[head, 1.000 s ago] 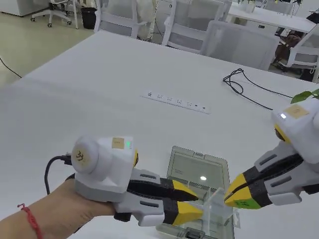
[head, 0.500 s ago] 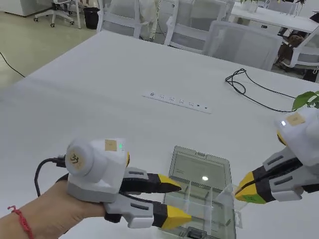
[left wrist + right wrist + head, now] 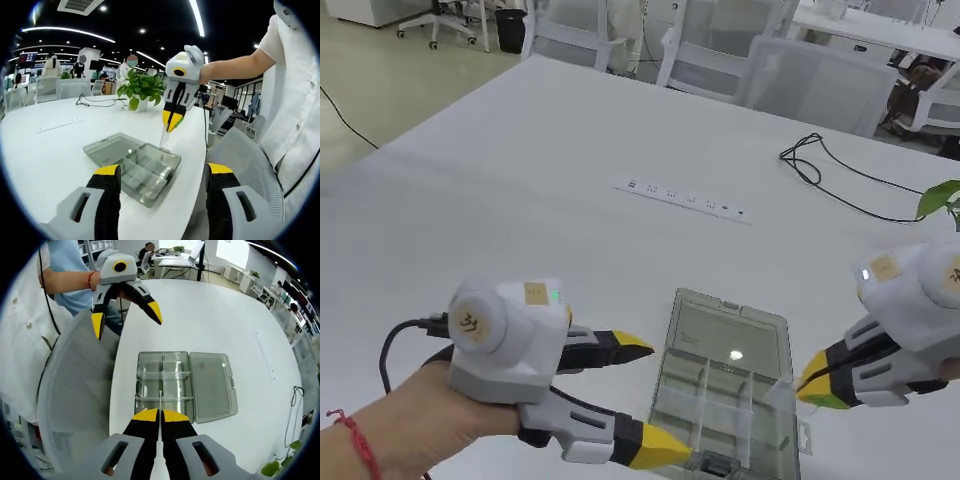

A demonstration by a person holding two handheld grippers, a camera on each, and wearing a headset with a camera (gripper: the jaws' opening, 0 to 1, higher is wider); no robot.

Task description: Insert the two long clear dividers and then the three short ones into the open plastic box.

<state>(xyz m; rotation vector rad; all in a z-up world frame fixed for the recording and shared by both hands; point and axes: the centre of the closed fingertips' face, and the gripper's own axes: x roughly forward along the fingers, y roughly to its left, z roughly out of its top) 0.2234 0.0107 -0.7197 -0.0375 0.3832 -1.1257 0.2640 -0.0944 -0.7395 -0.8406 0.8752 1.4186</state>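
Dividers (image 3: 162,373) already stand in the open plastic box (image 3: 720,420) on the near table (image 3: 520,200); their count is unclear. Over its right side the right gripper (image 3: 810,385) pinches another clear divider (image 3: 164,137), while the left gripper (image 3: 662,400) hangs spread and empty. Looks mostly done.

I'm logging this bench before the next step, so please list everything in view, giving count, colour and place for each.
table: one, white, under everything
plastic box: one, clear grey, lid open flat, on the table between the grippers
dividers in the box: clear, slotted in; count unclear
held divider: one, clear, in the right gripper
power strip: one, white, mid-table
cable: one, black, table's far right
plant: one, green, table's edge
chairs: several, white, beyond the table
left gripper: yellow-tipped, open, left of the box
right gripper: yellow-tipped, shut on the held divider
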